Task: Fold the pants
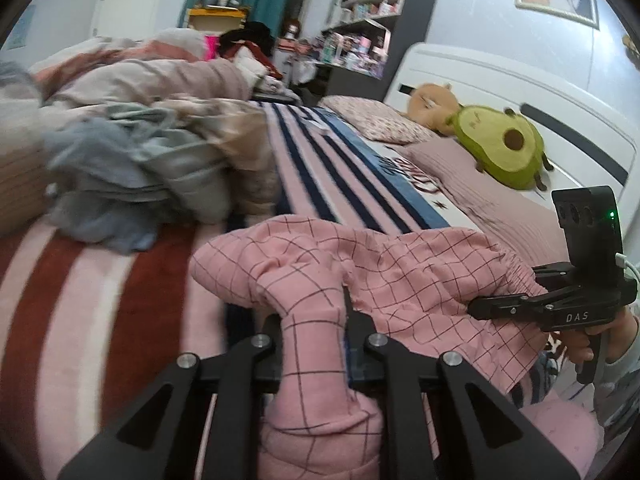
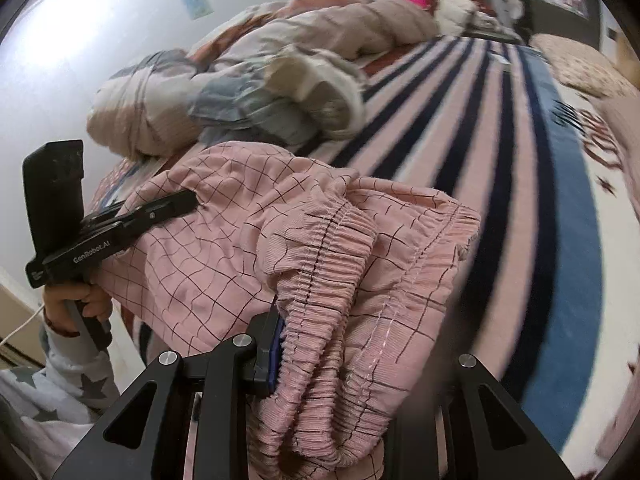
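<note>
- Pants [image 1: 360,280] lie bunched on the striped blanket [image 1: 328,168], on the bed
- Left gripper [image 1: 314,344] at one end of pants, right gripper [image 2: 320,344] at the waistband [image 2: 344,264]
- Clothes heap [image 1: 132,168] behind pants, to the left
- Avocado plush [image 1: 500,144] on pillow [image 1: 460,168], before headboard [image 1: 520,92], to the right
- Shelves [image 1: 368,12] behind bed

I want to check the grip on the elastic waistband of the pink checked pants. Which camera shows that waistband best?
The right wrist view: the gathered waistband fills its centre, bunched in the right gripper. The left wrist view shows only a short ruffled stretch by that gripper; there the left gripper pinches plain fabric.
</note>
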